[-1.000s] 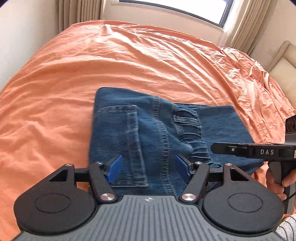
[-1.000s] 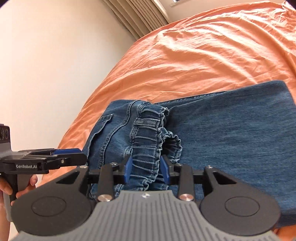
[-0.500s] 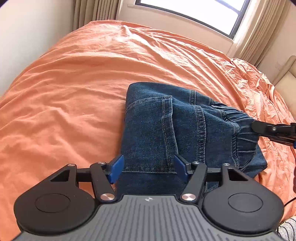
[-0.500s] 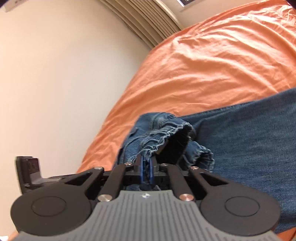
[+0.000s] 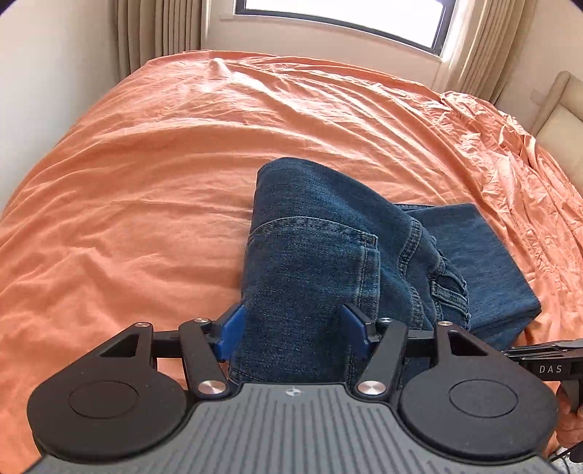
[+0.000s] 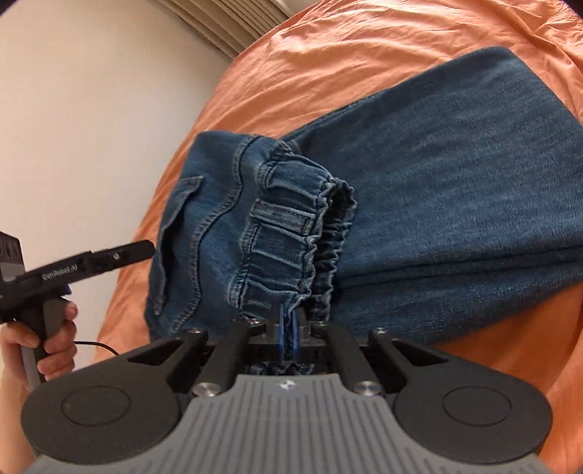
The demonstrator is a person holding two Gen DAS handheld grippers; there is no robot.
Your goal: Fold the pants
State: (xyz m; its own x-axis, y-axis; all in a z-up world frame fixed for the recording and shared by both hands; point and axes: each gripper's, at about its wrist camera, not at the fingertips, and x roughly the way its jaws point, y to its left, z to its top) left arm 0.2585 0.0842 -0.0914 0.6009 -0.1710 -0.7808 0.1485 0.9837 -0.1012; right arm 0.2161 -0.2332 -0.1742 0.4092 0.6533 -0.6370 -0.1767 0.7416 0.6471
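Blue denim pants point(image 5: 328, 262) lie partly folded on an orange bed. My right gripper point(image 6: 288, 330) is shut on the elastic waistband point(image 6: 291, 248) and holds the waist end raised over the folded legs point(image 6: 455, 182). My left gripper point(image 5: 291, 331) is open, its blue pads either side of the pocket part of the pants, with fabric lying between them. The left gripper also shows in the right wrist view point(image 6: 120, 255) at the left, beside the pocket. The right gripper's body shows at the right edge of the left wrist view point(image 5: 546, 357).
The orange bedsheet point(image 5: 164, 182) spreads wide to the left and beyond the pants. A window point(image 5: 339, 18) and curtains are at the far end. A beige chair point(image 5: 561, 120) stands at the right. A white wall point(image 6: 91, 109) runs along the bed's left side.
My right gripper closed on the waistband and lifted it. The waist end rose and shifted over the folded legs. My left gripper moved in around the pocket area, still open.
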